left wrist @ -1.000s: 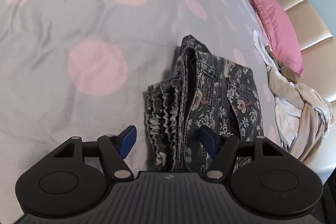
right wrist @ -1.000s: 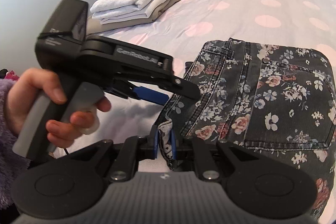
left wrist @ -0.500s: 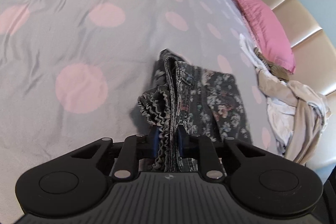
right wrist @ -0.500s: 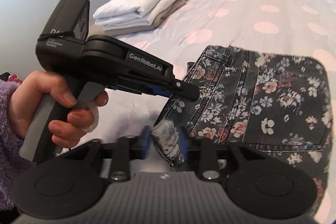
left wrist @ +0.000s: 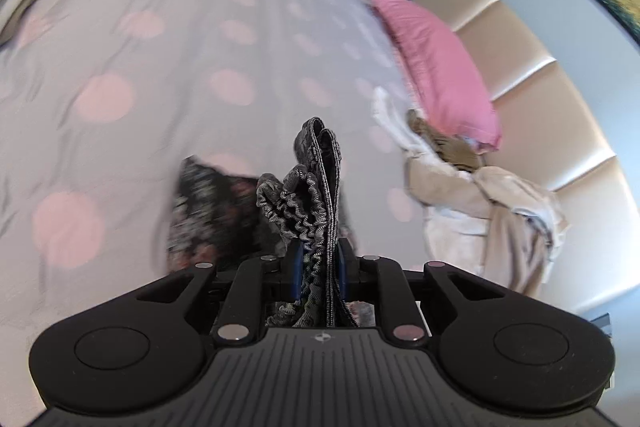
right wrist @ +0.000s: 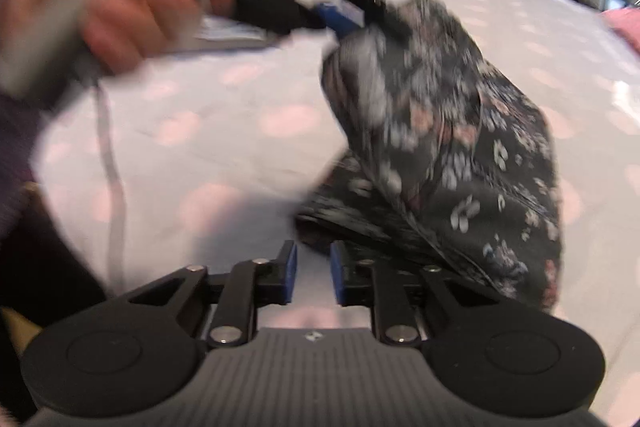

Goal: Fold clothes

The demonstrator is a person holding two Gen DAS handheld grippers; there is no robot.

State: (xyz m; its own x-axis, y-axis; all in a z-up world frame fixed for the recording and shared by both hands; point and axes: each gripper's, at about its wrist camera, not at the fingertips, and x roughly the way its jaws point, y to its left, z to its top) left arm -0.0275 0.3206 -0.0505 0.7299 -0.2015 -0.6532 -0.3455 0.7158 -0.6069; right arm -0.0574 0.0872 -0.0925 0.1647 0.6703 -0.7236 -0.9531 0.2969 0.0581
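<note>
Your left gripper [left wrist: 318, 261] now clamped on jeans [right wrist: 460, 131] waistband, lifting them off bed [left wrist: 160, 27]. Your right gripper [right wrist: 313, 273] let go, jaws closing again, nearly together, nothing between. Judgement: one-handed carry toward folded pile likely.

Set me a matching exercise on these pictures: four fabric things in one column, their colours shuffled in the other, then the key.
Things:
1. garment being lifted
2. pillow by the headboard
3. clothes pile below the pillow
4. bedspread

Colours:
A. plain pink
B. pale with pink dots
C. dark with small flowers
D. beige and cream

Pairs: 1-C, 2-A, 3-D, 4-B
</note>
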